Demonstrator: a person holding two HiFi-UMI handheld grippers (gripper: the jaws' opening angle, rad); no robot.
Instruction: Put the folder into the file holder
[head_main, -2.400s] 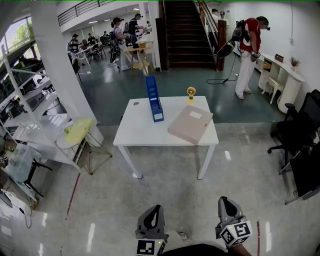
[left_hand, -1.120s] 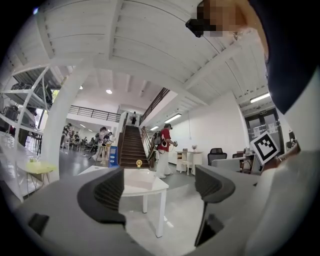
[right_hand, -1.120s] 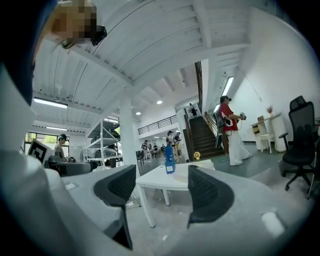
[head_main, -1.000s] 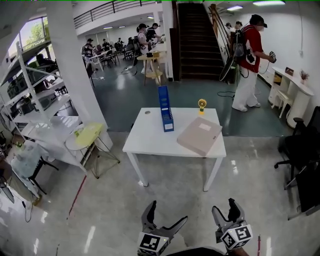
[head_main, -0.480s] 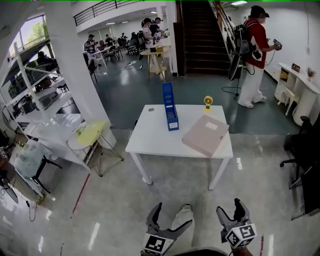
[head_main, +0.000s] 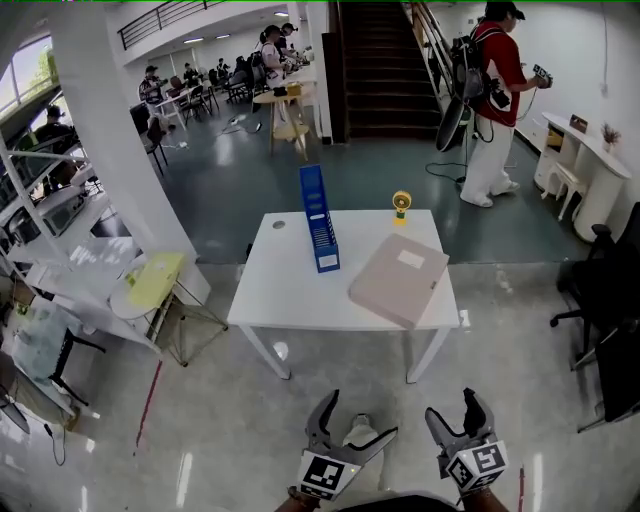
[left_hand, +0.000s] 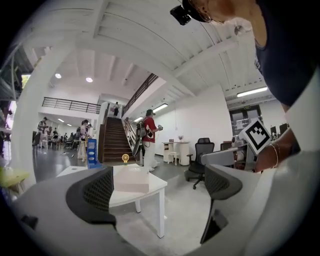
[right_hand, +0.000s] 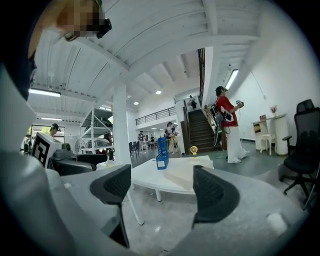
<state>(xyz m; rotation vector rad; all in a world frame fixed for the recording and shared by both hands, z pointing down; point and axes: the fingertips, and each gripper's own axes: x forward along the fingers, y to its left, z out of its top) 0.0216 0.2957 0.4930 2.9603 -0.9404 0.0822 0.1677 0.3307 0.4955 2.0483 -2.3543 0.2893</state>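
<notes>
A beige box folder lies flat on the right half of a white table; it also shows as the folder and the folder in the gripper views. A blue file holder stands upright left of it, seen too as the file holder. My left gripper hangs open at the bottom of the head view, well short of the table. Beside it my right gripper has nothing between its jaws, which are opening.
A small yellow fan stands at the table's far edge. A person in red stands by a white counter at the back right. A black office chair is at the right, a shelf rack and yellow side table at the left.
Both grippers went from shut to open over the frames. The table has come nearer and shifted slightly left in the head view.
</notes>
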